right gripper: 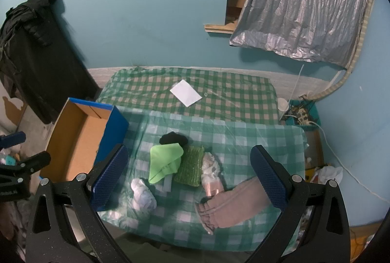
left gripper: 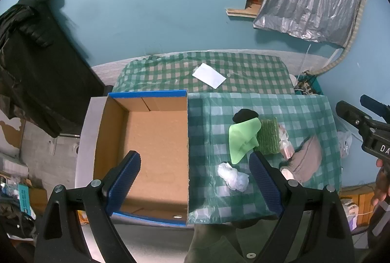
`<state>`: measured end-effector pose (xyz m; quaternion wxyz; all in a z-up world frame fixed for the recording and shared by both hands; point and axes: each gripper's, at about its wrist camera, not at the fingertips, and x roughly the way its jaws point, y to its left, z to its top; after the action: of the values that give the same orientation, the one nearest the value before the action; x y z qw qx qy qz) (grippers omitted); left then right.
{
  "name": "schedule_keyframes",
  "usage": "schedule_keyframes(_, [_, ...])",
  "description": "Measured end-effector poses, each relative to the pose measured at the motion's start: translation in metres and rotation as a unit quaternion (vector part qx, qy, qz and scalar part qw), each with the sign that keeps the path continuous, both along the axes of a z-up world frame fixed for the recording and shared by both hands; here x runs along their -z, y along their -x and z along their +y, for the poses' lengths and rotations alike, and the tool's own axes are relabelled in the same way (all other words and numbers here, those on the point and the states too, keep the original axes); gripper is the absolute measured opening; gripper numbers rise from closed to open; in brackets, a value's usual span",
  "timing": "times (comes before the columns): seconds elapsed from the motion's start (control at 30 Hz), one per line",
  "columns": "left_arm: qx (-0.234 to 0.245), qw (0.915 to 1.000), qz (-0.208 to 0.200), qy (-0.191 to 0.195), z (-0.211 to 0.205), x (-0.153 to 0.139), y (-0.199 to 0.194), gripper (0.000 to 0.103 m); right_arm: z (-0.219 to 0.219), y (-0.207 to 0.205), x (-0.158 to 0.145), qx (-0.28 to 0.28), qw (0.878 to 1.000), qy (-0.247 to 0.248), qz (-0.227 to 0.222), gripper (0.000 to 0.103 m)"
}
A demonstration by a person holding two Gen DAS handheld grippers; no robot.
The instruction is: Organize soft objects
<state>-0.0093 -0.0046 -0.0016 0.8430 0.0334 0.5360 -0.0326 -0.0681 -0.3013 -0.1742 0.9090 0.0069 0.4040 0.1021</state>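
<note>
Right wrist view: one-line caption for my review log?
Open right gripper above soft items beside an empty cardboard box.

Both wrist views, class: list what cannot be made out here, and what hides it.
- Black item: its near part lies under the light green cloth in both views.
- Pink garment: its right end is behind the right hand-held gripper finger.
- Cardboard box: its near left corner is behind the left hand-held gripper finger.

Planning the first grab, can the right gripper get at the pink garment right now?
Probably yes: the right gripper is open above the pink garment, which lies uncovered at the table's near edge, with nothing on top.
</note>
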Motion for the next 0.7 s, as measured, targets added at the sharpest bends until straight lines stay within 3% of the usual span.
schedule_keyframes(0.7, [0.001,1.0000,0.004,0.000,-0.005,0.003,0.005,0.092,-0.005,0.012,0.003,0.002,1.000,0.000,0.002,0.100])
